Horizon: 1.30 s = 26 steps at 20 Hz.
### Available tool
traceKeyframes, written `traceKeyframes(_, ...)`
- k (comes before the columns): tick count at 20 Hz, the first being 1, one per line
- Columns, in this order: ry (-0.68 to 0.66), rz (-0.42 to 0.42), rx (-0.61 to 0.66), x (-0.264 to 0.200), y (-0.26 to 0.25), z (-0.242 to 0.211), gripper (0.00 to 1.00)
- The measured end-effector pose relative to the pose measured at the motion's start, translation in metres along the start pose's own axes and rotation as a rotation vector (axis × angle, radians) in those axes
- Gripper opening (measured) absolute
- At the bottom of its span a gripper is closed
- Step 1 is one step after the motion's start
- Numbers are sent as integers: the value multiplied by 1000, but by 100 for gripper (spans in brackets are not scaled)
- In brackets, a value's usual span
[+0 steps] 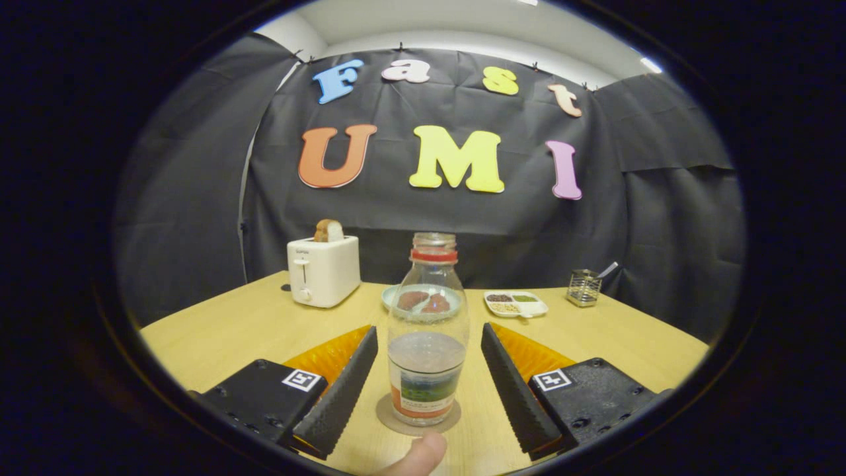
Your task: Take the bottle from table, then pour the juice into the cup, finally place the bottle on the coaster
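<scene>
A clear bottle [427,330] with a red neck ring and no cap stands upright on a round brown coaster [418,415] on the wooden table. It holds a little liquid in its lower part and has a label near the base. My gripper [428,334] is open, one finger on each side of the bottle, with a gap between each finger and the glass. A person's fingertip [418,456] shows just behind the coaster, between the finger bases.
A white toaster [323,270] with a slice of bread stands at the back left. Beyond the bottle lie a pale blue plate [394,295] with food, a small white divided dish [515,303] and a metal mesh holder [584,287]. The table [218,330] ends at the black cloth wall.
</scene>
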<state>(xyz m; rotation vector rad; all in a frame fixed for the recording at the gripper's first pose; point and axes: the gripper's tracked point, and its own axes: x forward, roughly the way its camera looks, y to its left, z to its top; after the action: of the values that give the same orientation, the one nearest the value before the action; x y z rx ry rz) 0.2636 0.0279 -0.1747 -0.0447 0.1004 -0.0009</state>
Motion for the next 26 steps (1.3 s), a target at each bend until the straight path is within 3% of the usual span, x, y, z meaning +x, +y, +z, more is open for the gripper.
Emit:
traceKeyframes(7, -50, -8, 59, -65, -13, 60, 100)
traceKeyframes(12, -64, 54, 139, -126, -21, 101, 100)
traceKeyframes(23, -94, 26, 56, -234, -68, 170, 100)
traceKeyframes(26, -96, 40, 89, -257, -74, 180, 100)
